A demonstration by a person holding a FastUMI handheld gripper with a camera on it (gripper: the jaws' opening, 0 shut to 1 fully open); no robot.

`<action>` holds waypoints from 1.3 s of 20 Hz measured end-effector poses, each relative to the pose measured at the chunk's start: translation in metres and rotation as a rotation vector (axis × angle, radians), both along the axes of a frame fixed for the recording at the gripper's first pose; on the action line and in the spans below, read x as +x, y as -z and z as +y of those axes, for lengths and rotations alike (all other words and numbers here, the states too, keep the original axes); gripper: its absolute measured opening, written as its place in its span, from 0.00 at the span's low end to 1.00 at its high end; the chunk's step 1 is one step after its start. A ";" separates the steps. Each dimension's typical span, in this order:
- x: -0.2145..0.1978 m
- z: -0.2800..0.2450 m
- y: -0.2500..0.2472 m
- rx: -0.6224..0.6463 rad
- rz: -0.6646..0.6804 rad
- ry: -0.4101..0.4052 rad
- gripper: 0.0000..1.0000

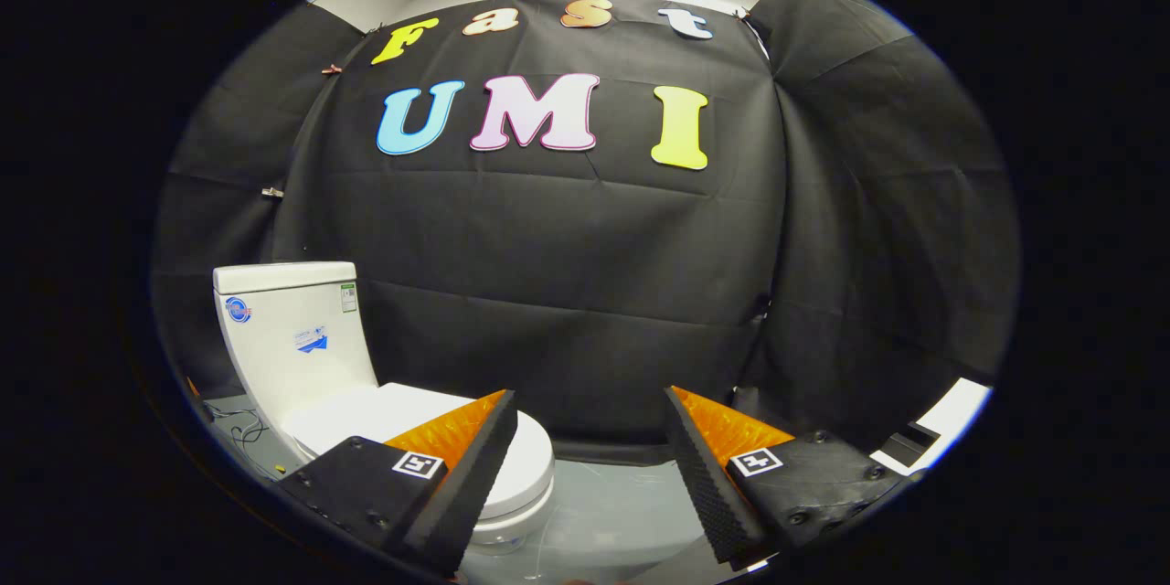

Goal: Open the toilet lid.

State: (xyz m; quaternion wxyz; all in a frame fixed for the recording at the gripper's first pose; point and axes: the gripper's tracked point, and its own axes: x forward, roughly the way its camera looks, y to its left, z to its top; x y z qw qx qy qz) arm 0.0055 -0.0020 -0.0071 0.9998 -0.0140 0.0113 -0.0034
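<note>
A white toilet stands low to the left of my fingers, side-on, with its tank point(291, 335) upright at the far left. Its lid point(402, 407) lies flat and closed over the bowl, the rounded front end point(530, 466) poking out just past my left finger. My gripper point(590, 402) hovers above and to the right of the bowl, open, with a wide empty gap between the fingers. The left finger point(475, 466) overlaps the front part of the lid in the view; I cannot tell whether it touches it.
Black cloth walls point(567, 292) close in the booth behind and to the right of the toilet. A pale grey floor point(612, 512) spreads beneath the fingers. Thin cables point(242, 430) lie on the floor left of the tank. A white object with a dark part point(923, 439) sits far right.
</note>
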 end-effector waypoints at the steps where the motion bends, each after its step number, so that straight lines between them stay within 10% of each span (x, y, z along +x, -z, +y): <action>1: 0.000 0.001 0.001 0.000 0.007 -0.003 0.98; 12: -0.011 0.038 0.004 -0.026 0.004 -0.112 0.98; 26: -0.022 0.094 0.164 0.227 0.538 -0.283 0.98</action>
